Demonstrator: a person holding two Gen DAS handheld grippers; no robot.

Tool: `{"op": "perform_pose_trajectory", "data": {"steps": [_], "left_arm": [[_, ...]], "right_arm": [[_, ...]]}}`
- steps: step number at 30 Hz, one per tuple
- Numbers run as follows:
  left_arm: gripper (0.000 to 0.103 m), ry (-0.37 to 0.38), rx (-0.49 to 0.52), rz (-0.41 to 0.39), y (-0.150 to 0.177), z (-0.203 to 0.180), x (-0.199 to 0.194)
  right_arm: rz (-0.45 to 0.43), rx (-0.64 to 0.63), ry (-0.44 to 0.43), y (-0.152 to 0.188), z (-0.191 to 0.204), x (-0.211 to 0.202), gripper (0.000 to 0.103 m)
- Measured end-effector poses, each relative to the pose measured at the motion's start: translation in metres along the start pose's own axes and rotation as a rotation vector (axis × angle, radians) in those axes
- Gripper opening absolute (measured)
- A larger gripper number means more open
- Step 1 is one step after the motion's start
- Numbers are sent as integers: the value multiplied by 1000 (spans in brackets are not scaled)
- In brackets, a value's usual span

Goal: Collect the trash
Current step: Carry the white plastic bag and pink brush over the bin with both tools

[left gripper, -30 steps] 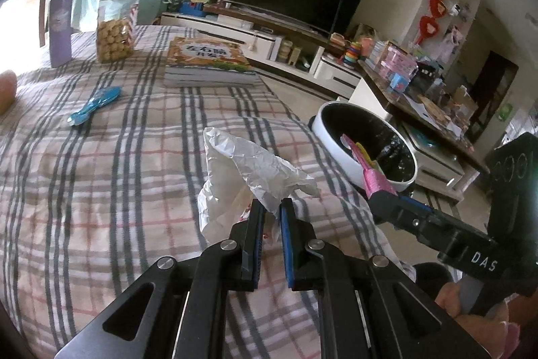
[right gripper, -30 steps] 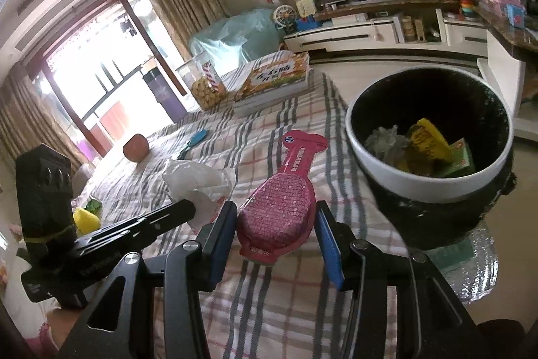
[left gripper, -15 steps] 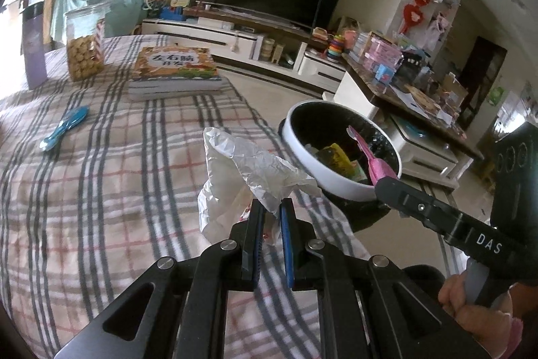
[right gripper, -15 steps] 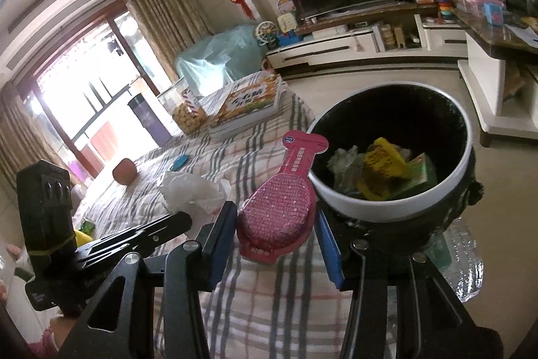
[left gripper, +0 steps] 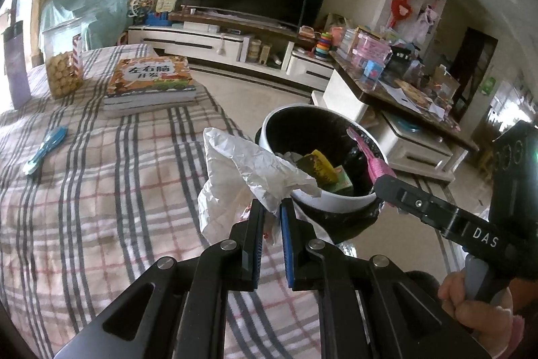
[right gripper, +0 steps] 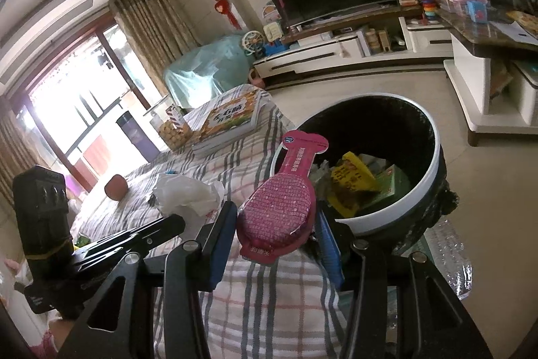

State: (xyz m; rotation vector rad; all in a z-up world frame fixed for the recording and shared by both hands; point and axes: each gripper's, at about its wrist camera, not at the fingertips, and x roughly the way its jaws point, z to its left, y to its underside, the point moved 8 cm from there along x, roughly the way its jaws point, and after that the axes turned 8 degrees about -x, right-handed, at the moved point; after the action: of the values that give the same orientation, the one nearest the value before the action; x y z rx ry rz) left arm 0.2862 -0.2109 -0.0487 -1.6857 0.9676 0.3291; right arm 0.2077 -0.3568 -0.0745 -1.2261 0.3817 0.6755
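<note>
My left gripper [left gripper: 271,211] is shut on a crumpled white plastic bag [left gripper: 242,170], held above the plaid tablecloth [left gripper: 101,190] beside the bin. My right gripper [right gripper: 275,221] is shut on a pink paddle-shaped package [right gripper: 282,201], held at the near rim of the bin; the package shows edge-on in the left wrist view [left gripper: 370,157]. The round black bin with a white rim [right gripper: 433,184] stands on the floor at the table's edge and holds yellow and green wrappers [right gripper: 353,180]. In the left wrist view the bin [left gripper: 336,201] is just right of the bag.
On the table lie a stack of books [left gripper: 148,83], a cookie jar [left gripper: 64,56], a purple bottle [left gripper: 15,63] and a blue spoon [left gripper: 43,150]. A clear plastic bottle [right gripper: 447,258] lies on the floor by the bin. A TV stand [left gripper: 235,46] and cluttered side table [left gripper: 396,83] stand behind.
Both grippers have moved with their loads from over the table toward the bin, which now looks larger and closer. The pink package now reaches the bin's rim.
</note>
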Motion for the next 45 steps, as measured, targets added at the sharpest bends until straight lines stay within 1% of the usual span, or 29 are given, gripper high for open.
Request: {"op": "perform_pose_trajectory", "data": {"steps": [19,35,45], "left_arm": [[9,19,48,5,-17,-26,29],[9,17,72,15,-27,-44,51],[9,13,84,24,-30,-53,62]], "right_arm": [[-10,29,38,-13,-33,-2,48],[-27,43,48,-27,-46,0,48],[-16,59,53,-27,-55,3,48]]}}
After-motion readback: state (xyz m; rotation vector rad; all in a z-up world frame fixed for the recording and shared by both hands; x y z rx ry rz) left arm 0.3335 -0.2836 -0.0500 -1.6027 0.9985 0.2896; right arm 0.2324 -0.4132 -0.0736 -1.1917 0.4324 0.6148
